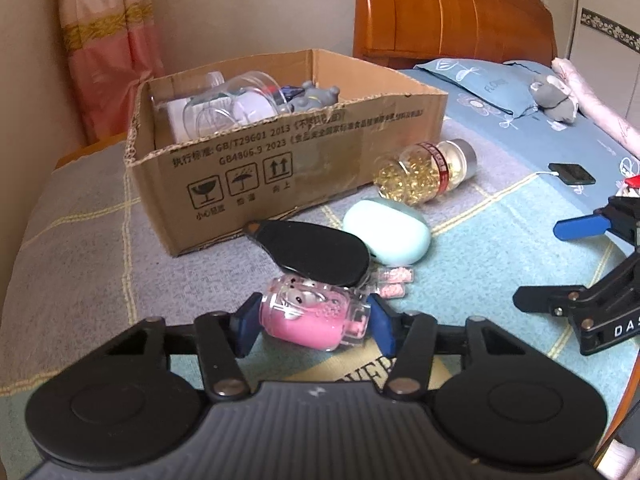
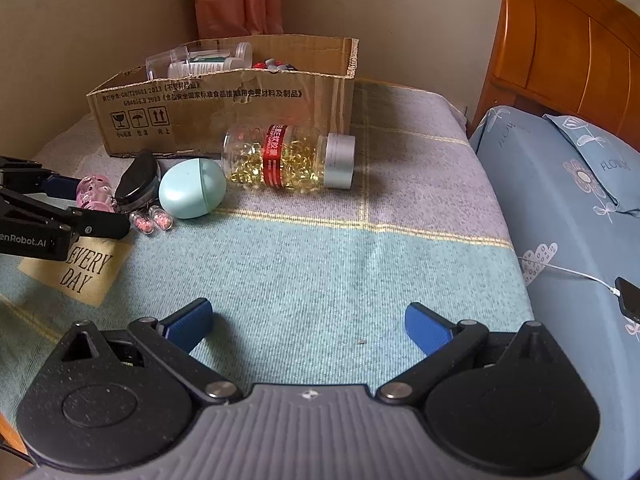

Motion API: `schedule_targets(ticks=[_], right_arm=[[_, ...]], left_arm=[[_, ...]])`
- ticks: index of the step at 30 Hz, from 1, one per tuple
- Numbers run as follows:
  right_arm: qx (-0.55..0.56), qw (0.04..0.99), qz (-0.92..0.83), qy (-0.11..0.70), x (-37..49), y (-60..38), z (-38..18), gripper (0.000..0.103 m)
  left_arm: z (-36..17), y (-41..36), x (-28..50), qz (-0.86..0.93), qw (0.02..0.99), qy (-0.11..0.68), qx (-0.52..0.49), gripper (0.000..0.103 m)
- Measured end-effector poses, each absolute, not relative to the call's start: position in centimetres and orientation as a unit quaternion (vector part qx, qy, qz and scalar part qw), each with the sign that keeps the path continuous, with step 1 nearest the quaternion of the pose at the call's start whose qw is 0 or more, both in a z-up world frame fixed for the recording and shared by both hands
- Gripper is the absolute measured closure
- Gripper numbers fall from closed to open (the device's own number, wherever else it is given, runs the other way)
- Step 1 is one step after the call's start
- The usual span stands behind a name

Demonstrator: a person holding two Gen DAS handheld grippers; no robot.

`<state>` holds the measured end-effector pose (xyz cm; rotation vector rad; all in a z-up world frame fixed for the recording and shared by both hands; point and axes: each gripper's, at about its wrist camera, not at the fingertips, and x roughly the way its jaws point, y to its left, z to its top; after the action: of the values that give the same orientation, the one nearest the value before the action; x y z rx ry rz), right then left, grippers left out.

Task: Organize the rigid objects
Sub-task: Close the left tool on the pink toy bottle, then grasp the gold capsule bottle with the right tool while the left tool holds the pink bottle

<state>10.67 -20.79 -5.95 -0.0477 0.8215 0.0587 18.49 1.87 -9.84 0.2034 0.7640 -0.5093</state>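
My left gripper (image 1: 314, 320) is shut on a pink clear toy bottle (image 1: 312, 314), low over the blanket; the bottle also shows in the right wrist view (image 2: 94, 192). Just beyond lie a black oval case (image 1: 316, 252), a mint egg-shaped case (image 1: 386, 230), two tiny pink vials (image 1: 394, 280) and a capsule bottle (image 1: 428, 170) with a silver cap on its side. The cardboard box (image 1: 256, 160) behind holds clear jars and a grey toy. My right gripper (image 2: 308, 326) is open and empty over bare blanket, right of the pile.
A checked blanket (image 2: 320, 264) with an "EVERY DAY" label (image 2: 80, 272) covers the bed. A blue pillow (image 2: 560, 208), a wooden headboard (image 2: 568, 40), a phone on a cable (image 2: 628, 296) and a grey plush (image 1: 554, 96) lie to the right. A wall and curtain (image 1: 108, 48) stand behind the box.
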Motion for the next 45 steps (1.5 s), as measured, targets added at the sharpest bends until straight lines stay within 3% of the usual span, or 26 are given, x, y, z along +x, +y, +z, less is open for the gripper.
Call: schedule_targets(ticks=[19,29,45], right_arm=[[-0.029,0.913,0.037,0.405,13.3,-20.5,-5.8,0.000],[-0.009,0.927,0.091,0.363,17.7,-20.9,-3.0,0.000],[0.003,0.917,0.049,0.397,22.9,-19.1,-4.3,0.000]], left_arm=[[-9.4,6.3,15.9,-0.185,0.895,0.399,0.077,0.049],[-9.5,6.3,16.0,-0.187,0.895,0.397,0.076,0.048],[-9.5,6.1,16.4,-0.193,0.894,0.398,0.077,0.048]])
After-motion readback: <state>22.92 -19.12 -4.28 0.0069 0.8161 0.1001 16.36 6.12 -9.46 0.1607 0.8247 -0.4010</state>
